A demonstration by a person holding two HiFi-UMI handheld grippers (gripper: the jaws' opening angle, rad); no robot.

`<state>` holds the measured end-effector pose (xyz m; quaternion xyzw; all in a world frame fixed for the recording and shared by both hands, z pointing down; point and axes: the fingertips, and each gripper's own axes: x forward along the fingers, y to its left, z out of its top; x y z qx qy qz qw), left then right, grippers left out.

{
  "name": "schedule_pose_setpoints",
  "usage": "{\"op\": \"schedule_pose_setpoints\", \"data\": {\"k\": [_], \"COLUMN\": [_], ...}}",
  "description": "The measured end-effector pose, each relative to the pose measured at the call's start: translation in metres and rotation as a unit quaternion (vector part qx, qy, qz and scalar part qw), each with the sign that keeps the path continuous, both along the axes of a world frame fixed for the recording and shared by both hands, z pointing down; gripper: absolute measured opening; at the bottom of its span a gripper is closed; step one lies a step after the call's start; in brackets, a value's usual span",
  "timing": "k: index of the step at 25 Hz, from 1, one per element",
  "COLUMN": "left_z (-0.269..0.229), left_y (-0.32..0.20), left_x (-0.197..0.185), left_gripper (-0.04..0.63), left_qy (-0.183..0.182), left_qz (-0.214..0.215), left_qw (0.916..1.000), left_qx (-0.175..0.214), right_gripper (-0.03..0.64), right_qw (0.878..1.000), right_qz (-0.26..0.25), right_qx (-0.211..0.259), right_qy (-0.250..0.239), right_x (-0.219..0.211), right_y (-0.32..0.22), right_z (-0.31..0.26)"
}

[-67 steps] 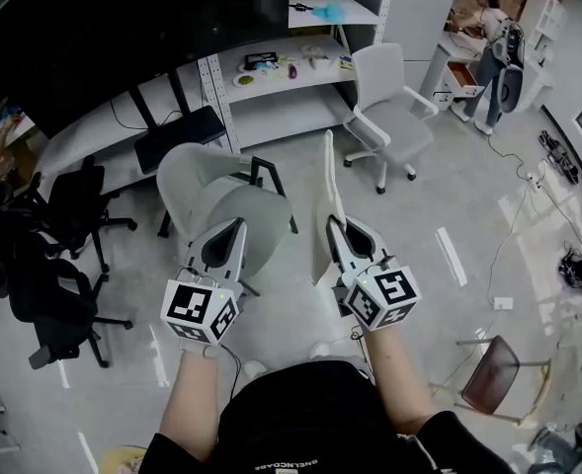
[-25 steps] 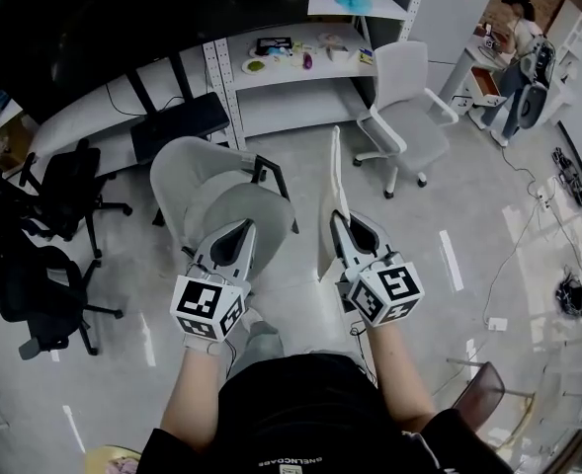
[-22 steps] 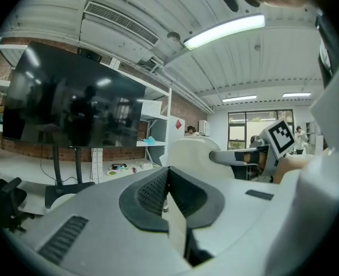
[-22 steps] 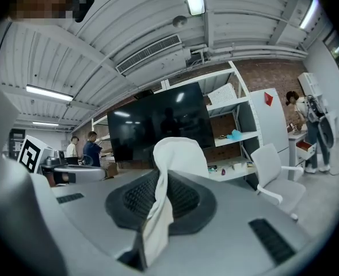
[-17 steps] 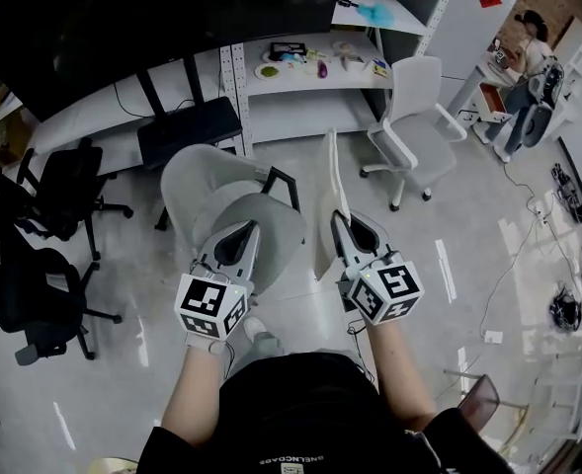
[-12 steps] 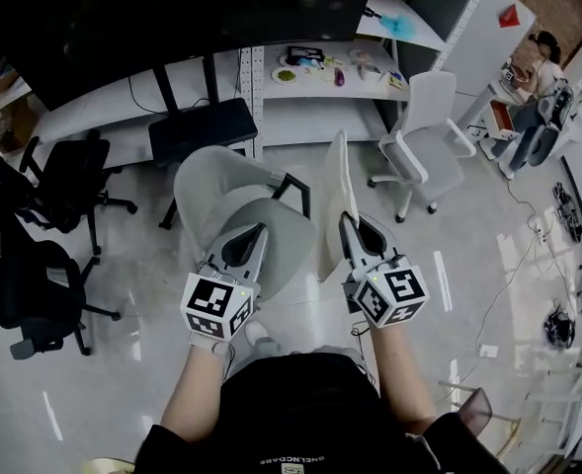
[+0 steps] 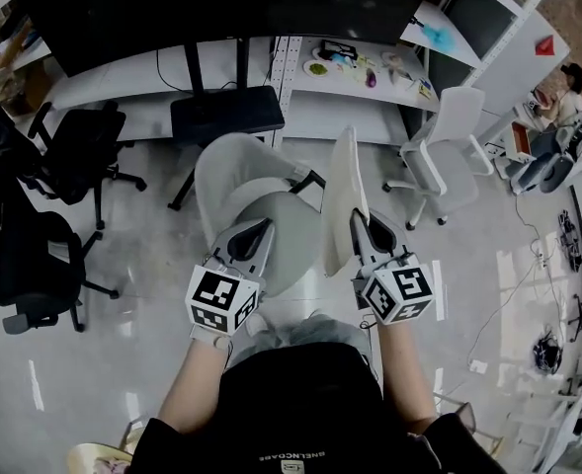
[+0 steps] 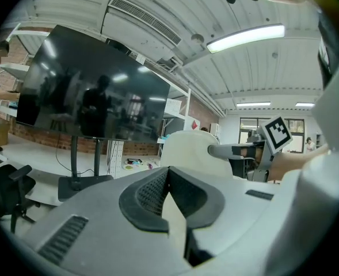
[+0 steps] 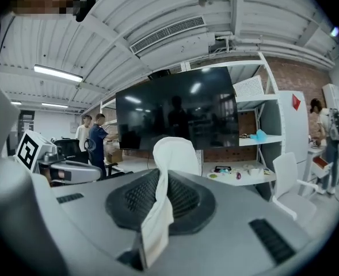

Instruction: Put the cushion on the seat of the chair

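Observation:
A flat cream cushion [image 7: 342, 200] stands on edge, clamped at its near end by my right gripper [image 7: 358, 227]. In the right gripper view the cushion [image 9: 170, 154] rises out of the pinched jaws. The light grey chair [image 7: 233, 166] faces me, its seat [image 7: 289, 237] just left of the cushion and partly under my left gripper [image 7: 262, 229]. The left gripper's jaws are together and I see nothing held in them. From the left gripper view the cushion [image 8: 187, 147] and the right gripper [image 8: 238, 150] show side-on.
Black office chairs [image 7: 73, 156] stand at the left and a white chair [image 7: 449, 146] at the right. Behind the grey chair are a black bench [image 7: 226, 115], a big dark screen and a white desk [image 7: 370, 92] with small items. A person [image 7: 567, 87] is far right.
Both grippers have moved forward with the cushion. The grey chair now lies closer, its seat reaching under the left gripper and next to the cushion.

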<state>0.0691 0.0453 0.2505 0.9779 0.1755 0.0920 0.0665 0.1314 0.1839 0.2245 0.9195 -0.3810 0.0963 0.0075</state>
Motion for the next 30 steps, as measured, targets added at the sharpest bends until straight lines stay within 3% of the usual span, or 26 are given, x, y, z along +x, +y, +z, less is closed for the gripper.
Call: {"op": "schedule_pose_setpoints", "data": {"k": [6, 15, 23, 30], "left_z": [0.012, 0.031, 0.06, 0.09], "left_y": [-0.013, -0.026, -0.03, -0.035], "left_x": [0.002, 0.026, 0.051, 0.066], "left_gripper": [0.012, 0.012, 0.012, 0.012], "left_qy": [-0.017, -0.045, -0.072, -0.096], "left_qz": [-0.023, -0.084, -0.142, -0.185], "left_qw": [0.9996, 0.9954, 0.9869, 0.9775], "left_qx": [0.002, 0.001, -0.023, -0.033], "right_gripper": [0.043, 0.043, 0.043, 0.043], "right_qw": [0.999, 0.989, 0.966, 0.947], "right_qz": [-0.04, -0.142, -0.24, -0.291], "right_qx": [-0.012, -0.026, -0.071, -0.104], "right_qy": [-0.016, -0.038, -0.06, -0.085], "right_x": [0.01, 0.037, 0.059, 0.081], "right_y": [-0.021, -0.055, -0.072, -0.076], "right_z": [0.016, 0.036, 0.072, 0.111]}}
